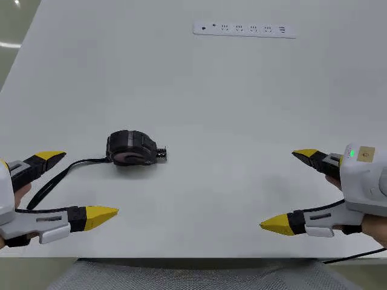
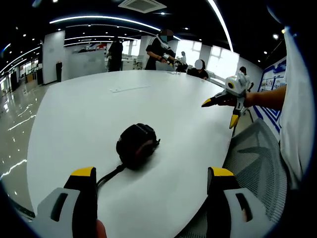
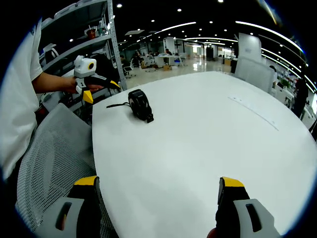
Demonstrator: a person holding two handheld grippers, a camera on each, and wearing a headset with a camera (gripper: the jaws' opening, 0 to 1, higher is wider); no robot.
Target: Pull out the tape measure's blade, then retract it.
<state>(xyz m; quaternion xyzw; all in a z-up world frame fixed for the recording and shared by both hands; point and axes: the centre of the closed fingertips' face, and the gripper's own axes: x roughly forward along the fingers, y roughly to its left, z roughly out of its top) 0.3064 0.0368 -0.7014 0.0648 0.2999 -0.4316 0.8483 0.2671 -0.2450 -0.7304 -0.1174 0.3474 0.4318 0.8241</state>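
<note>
Near left edge of the white table [image 1: 242,109]: left gripper [image 1: 90,182], held in a hand, jaws spread wide, yellow tips pointing to the right. Nothing between the jaws, nothing touched; both tips above the table top.

Near right edge: right gripper [image 1: 277,188], also held in a hand, jaws also wide apart, yellow tips pointing to the left, toward the other gripper. Holding nothing and touching nothing. A small green light on its white body.

Between the two grippers, but much closer to the left one: tape measure [image 1: 130,148], black, lying on its side on the table, just beyond the left gripper and a little to the right of its far jaw. Well apart from the right gripper. Blade drawn in, with the end hook at the right side of the case. Seen from the left gripper view straight ahead, framed between the two jaws.

From the left side of the case, a black cord [image 1: 66,169] running over the table toward the near left, passing between the left jaws.

Far side of the table: white power strip [image 1: 244,28], lying flat. At the near edge, under the table: grey mesh chair [image 1: 181,275].
</note>
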